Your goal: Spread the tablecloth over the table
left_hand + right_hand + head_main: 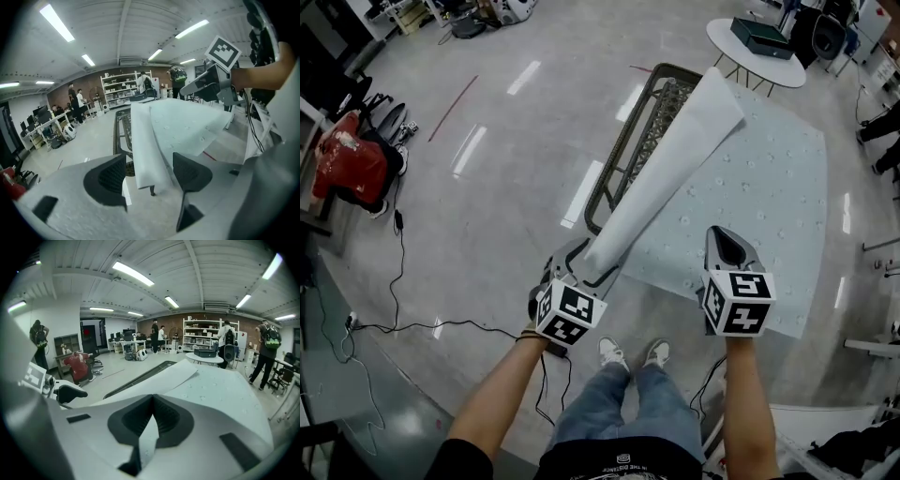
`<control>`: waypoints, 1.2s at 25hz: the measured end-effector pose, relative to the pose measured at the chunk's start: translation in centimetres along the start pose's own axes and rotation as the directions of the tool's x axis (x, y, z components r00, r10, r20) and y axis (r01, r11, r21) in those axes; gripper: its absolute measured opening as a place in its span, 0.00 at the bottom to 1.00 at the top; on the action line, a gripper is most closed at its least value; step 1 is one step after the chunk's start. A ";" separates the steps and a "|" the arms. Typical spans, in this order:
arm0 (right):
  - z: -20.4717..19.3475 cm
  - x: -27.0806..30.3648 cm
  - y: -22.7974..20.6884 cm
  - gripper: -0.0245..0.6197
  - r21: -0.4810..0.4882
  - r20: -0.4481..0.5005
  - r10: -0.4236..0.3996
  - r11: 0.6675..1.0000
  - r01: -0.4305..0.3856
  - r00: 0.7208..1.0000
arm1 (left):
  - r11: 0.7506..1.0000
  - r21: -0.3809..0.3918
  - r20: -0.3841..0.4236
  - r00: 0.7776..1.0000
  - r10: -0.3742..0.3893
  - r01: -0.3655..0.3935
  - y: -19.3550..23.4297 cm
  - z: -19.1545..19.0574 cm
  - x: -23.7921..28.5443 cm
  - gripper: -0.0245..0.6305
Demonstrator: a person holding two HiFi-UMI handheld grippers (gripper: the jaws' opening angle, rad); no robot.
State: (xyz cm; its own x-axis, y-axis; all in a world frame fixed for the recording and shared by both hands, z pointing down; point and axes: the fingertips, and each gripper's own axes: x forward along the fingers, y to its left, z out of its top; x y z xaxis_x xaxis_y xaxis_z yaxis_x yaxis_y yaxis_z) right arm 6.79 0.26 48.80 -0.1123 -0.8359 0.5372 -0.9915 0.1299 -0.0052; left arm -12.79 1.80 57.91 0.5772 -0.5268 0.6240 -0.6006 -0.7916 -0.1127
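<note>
No legible text, brand or number anywhere. Small white print on dark shirt (623, 461): too small to read. Square coded markers on left claw cube (572, 314) and right claw cube (739, 302): patterns only.

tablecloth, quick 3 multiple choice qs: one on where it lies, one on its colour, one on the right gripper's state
1. In the head view, which side of the table does the tablecloth leave bare?
A left
B right
C neither

2. The tablecloth is:
A red
B pale with small specks
C black

3. The right gripper is:
A wide open
B shut on the tablecloth
C holding a box

Key:
1 A, the table's dark frame shows uncovered at left.
2 B, the sheet is pale and speckled.
3 B, the cloth is pinched between closed jaws.
</note>
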 end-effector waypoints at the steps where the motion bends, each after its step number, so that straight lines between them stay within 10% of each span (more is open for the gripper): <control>1: -0.5 -0.2 0.5 0.05 -0.002 -0.003 0.009 1.000 -0.009 1.000 | 1.000 0.014 -0.003 1.000 0.001 -0.001 -0.2 -0.7 -0.2 0.52; 7: -3.9 -2.1 2.6 0.05 -0.023 -0.018 0.058 0.998 -0.059 0.998 | 0.975 0.217 -0.050 0.997 0.064 -0.052 -1.0 -3.9 -1.2 0.44; 16: -9.6 -4.9 3.8 0.05 -0.047 -0.062 0.072 0.996 -0.075 0.995 | 0.828 0.533 -0.032 0.973 0.227 -0.175 0.7 -4.6 -0.4 0.34; 24: -10.5 -4.4 3.1 0.05 -0.052 -0.080 0.046 0.997 -0.050 0.996 | 0.680 0.708 0.049 0.974 0.222 -0.190 -0.1 -2.7 1.3 0.22; 30: -10.0 -4.1 2.7 0.05 -0.054 -0.087 0.040 0.998 -0.045 0.995 | 0.754 0.620 0.091 0.974 0.207 -0.218 0.0 -1.8 0.7 0.12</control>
State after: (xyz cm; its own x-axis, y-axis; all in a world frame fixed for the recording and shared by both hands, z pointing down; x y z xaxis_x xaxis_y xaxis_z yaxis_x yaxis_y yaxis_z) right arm 5.18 9.38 55.06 -0.1456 -0.7803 0.6082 -0.9805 0.1958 0.0165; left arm -13.38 2.03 59.75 0.4883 -0.7050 0.5143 -0.2356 -0.6740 -0.7002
